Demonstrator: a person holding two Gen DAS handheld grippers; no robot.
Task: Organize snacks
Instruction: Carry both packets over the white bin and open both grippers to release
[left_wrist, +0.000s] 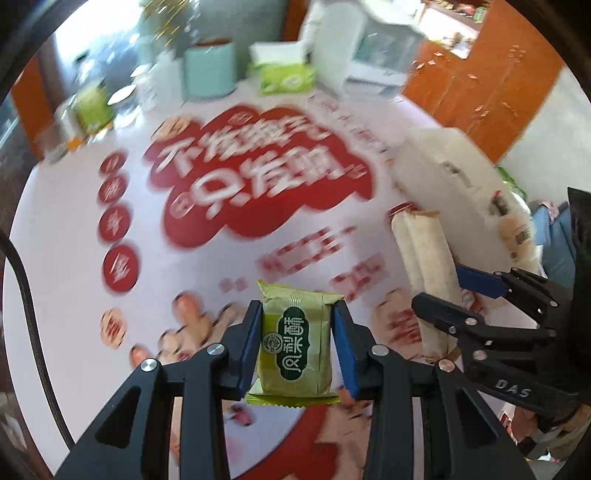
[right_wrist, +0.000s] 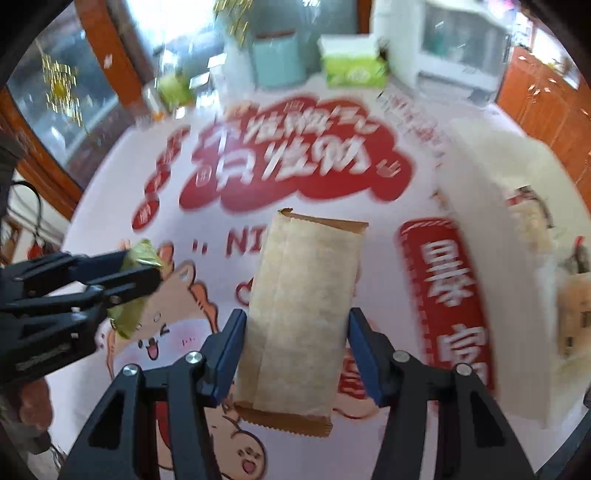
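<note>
My left gripper is shut on a small green snack packet with a dark green label, and holds it upright above the table. My right gripper is shut on a long beige snack packet, its pads pressing on both long sides. In the left wrist view the right gripper and its beige packet hang at the right. In the right wrist view the left gripper with the green packet shows at the left. Both views are blurred.
A white tablecloth with large red printing covers the table. A white container with snacks inside stands at the right. At the back stand a teal canister, a green tissue box and a white appliance.
</note>
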